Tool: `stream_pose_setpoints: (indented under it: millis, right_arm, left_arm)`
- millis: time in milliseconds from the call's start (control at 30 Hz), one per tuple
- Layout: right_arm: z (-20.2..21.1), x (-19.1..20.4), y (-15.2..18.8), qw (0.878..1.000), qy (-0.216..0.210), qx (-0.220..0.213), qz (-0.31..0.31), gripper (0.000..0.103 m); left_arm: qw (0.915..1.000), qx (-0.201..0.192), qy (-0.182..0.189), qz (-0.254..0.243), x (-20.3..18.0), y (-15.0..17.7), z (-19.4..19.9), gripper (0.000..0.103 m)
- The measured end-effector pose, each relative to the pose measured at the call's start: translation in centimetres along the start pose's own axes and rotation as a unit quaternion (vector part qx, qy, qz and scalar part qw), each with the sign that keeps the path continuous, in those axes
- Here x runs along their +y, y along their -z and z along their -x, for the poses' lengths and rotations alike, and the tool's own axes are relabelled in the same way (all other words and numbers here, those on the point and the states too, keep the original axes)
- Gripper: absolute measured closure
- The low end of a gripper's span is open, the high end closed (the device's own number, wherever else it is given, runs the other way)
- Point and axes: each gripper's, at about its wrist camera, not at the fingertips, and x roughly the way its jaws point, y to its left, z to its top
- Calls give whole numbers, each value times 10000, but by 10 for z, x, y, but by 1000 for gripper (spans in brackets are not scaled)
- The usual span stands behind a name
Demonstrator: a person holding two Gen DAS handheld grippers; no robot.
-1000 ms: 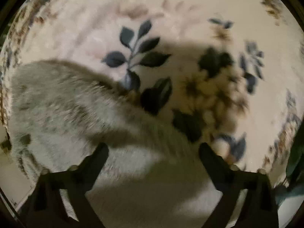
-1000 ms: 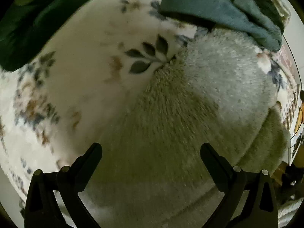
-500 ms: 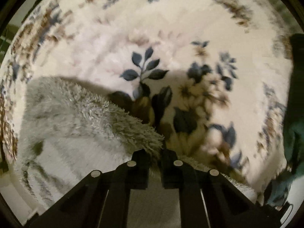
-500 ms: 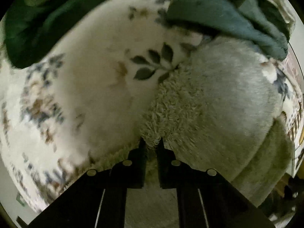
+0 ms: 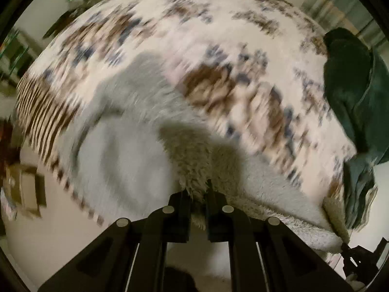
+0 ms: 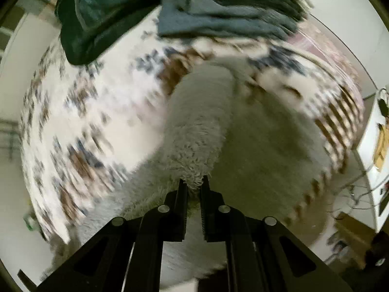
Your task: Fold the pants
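The pants (image 5: 136, 160), made of a pale fluffy fleece, lay on a flowered rug (image 5: 243, 56) and hung partly in the air, because both claws had lifted one edge of them. The left gripper (image 5: 197, 196) was closed on a tuft of this edge, with the fleece pinched between its two jaws. The right gripper (image 6: 193, 188) was closed in the same way on another tuft of the pants (image 6: 201, 126). In both wrist views the cloth ran away from the jaws, forward and down to the rug, so the long axis of the garment pointed away from the claws. The far end was resting on the rug, near the folded dark green clothes (image 6: 218, 7) at the top of the right view. In the left view the right claw showed small at the lower right, at the same raised edge, so the edge was stretched between the two claws.

I think the fold was in progress, and the coming move depended on this: the free end lay ahead of both claws, so the held edge should travel forward over it. Neither hand looked clearly nearer to that end. No container was visible; only a dark green garment (image 5: 350, 90) lay at the side of the rug.
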Motion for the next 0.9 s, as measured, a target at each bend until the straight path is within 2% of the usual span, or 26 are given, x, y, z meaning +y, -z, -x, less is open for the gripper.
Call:
stream_pose_setpoints:
  millis: [167, 300, 367, 400, 433, 467, 500, 533, 567, 633, 733, 833, 900]
  right_arm:
    - [-30, -65, 55, 9983, 369, 399, 196, 94]
    - [-62, -101, 79, 9944, 785, 612, 350, 96]
    - [-72, -116, 84, 9934, 753, 811, 303, 94]
    - [-72, -120, 86, 9928, 753, 866, 329, 82]
    - [-68, -123, 86, 9933, 709, 845, 346, 64]
    - [-59, -126, 86, 9946, 645, 734, 355, 56]
    - [-46, -128, 86, 9961, 594, 528, 396, 49]
    - [-35, -126, 84, 9968, 563, 351, 456, 43]
    - [-24, -126, 81, 9970, 553, 166, 511, 39]
    - [-7, -130, 67, 9973, 561, -171, 441, 31]
    - [-5, -160, 27, 9976, 531, -381, -206, 30]
    - [-20, -202, -12, 9922, 412, -398, -1106, 30]
    - [-33, -222, -31, 9892, 270, -400, -1384, 30]
  left_arm:
    - [9980, 507, -247, 288, 43, 76, -56, 96]
    - [9973, 492, -435, 335, 56, 98, -90, 93]
    - [9978, 378, -312, 437, 58, 99, -93, 92]
    - [9980, 340, -241, 483, 59, 98, -92, 92]
    - [9980, 326, -211, 500, 58, 97, -90, 87]
    - [9981, 304, -280, 464, 57, 96, -87, 73]
    - [9983, 257, -335, 402, 55, 95, -84, 63]
    - [9985, 191, -376, 339, 53, 94, -80, 42]
    - [9987, 92, -415, 281, 51, 92, -75, 27]
    - [9984, -123, -530, 153, 43, 89, -65, 24]
    - [9978, -270, -585, -138, 24, 83, -57, 17]
    - [9969, -341, -578, -409, -2, 83, -56, 16]
    - [9944, -383, -659, -726, -25, 87, -59, 16]
